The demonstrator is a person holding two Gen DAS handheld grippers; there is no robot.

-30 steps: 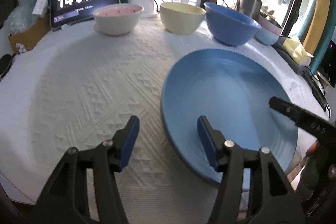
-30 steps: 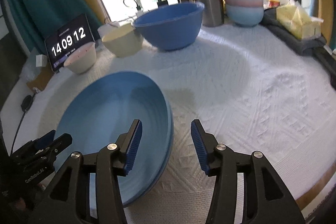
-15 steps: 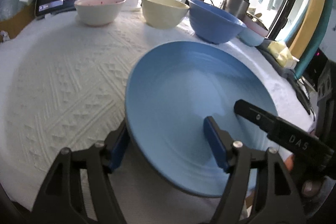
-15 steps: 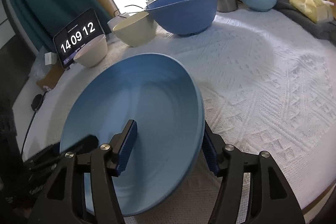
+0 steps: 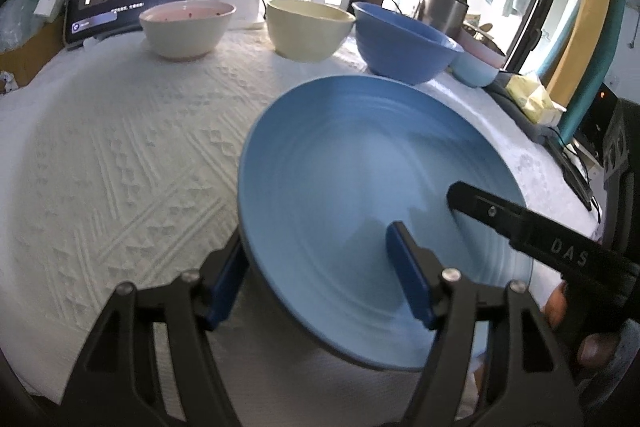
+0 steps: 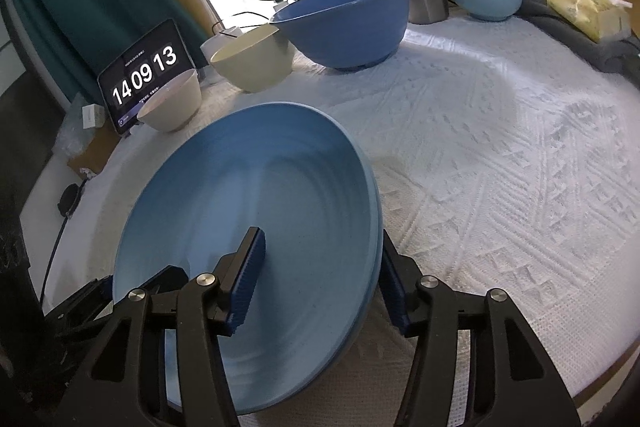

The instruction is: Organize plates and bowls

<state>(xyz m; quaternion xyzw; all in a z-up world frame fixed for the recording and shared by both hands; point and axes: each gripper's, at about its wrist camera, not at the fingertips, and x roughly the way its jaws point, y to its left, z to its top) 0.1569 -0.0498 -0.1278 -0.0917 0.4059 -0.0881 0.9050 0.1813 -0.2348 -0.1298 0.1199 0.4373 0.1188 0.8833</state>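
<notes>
**Blue plate straddled at both rims**

Blue and wide, the round ribbed plate [image 5: 360,187] sits near the front edge of the white woven tablecloth [image 5: 120,155], with a row of bowls behind it. From left to right in the left wrist view these are a small white bowl with a pink inside [image 5: 187,27], a cream bowl [image 5: 308,27], a big blue bowl [image 5: 404,43], and a pink bowl nested in a pale blue one [image 5: 476,67].

The left gripper [image 5: 320,275] straddles the plate's left rim, one pad under the edge, one over the plate's face; its jaws are open and not yet pressing. The right gripper [image 6: 324,275] straddles the right rim the same way. Its jaws are closing, with a gap showing at the inner pad.

To do this step well, I would close both grippers together onto the rim, pads flat against the sloped edge, so the plate cannot pivot. Then lift it level, since a glazed-looking surface may slip.
</notes>
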